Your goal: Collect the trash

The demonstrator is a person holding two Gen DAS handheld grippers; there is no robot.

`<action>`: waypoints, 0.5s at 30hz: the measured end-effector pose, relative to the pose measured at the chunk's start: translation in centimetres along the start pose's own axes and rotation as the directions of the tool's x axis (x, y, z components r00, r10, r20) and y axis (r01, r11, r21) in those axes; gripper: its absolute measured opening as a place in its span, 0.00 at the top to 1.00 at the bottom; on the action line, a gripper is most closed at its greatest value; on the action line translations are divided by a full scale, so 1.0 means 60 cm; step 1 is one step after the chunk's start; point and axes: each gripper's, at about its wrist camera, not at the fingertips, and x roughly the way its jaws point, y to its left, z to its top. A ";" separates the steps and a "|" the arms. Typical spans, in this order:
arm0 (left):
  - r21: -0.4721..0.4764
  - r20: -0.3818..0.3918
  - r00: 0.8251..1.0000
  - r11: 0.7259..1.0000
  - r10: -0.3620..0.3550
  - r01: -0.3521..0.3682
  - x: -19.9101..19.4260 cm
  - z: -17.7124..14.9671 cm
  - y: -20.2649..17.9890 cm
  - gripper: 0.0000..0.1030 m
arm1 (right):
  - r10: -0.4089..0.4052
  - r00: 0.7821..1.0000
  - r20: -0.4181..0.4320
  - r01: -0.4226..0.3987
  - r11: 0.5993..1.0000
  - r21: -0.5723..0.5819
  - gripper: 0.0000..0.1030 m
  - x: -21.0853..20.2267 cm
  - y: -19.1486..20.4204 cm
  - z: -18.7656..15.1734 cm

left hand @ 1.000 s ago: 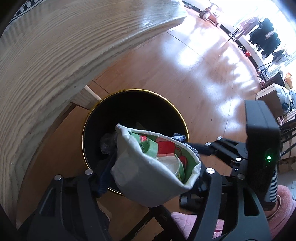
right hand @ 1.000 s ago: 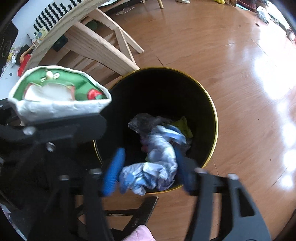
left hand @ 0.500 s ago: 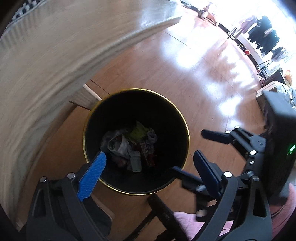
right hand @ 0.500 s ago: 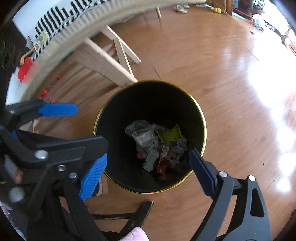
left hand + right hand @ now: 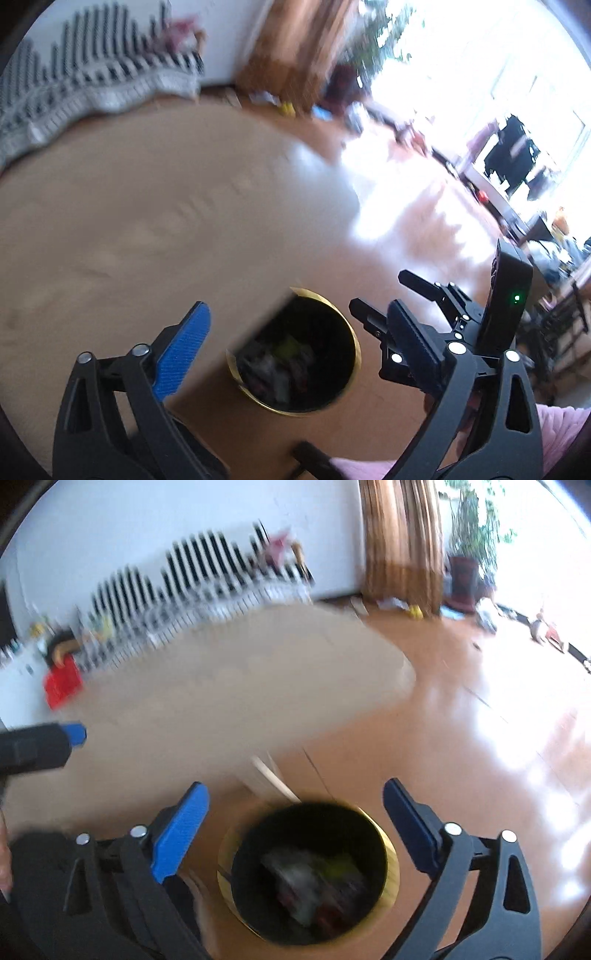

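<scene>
lifting clear: left gripper and right gripper, jaws just spread, empty; trash now in bin.

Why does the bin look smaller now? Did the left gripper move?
Yes. The left gripper went up and away from the bin. The bin filled the view before; now it sits low, with the tabletop in sight. Its jaws have just been opening, nothing between them.

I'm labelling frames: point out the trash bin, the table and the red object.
trash bin (image 5: 392, 853): right wrist view, gold rim.
table (image 5: 258, 686): right wrist view, bare top.
red object (image 5: 62, 684): right wrist view, centre.
</scene>
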 end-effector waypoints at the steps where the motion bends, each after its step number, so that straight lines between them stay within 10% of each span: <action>1: -0.008 0.042 0.999 1.000 0.029 -0.029 -0.030 0.007 0.019 0.06 | 0.037 0.999 0.040 -0.037 0.999 0.004 0.07 0.003 0.030 0.020; 6: -0.102 0.122 0.976 0.980 0.181 -0.169 -0.138 0.021 0.143 0.06 | 0.097 0.994 0.043 -0.096 0.995 -0.031 0.07 0.062 0.196 0.101; 15: -0.390 0.148 0.805 0.781 0.575 -0.487 -0.275 -0.044 0.433 0.06 | 0.054 0.993 0.106 -0.026 0.969 -0.244 0.07 0.186 0.533 0.153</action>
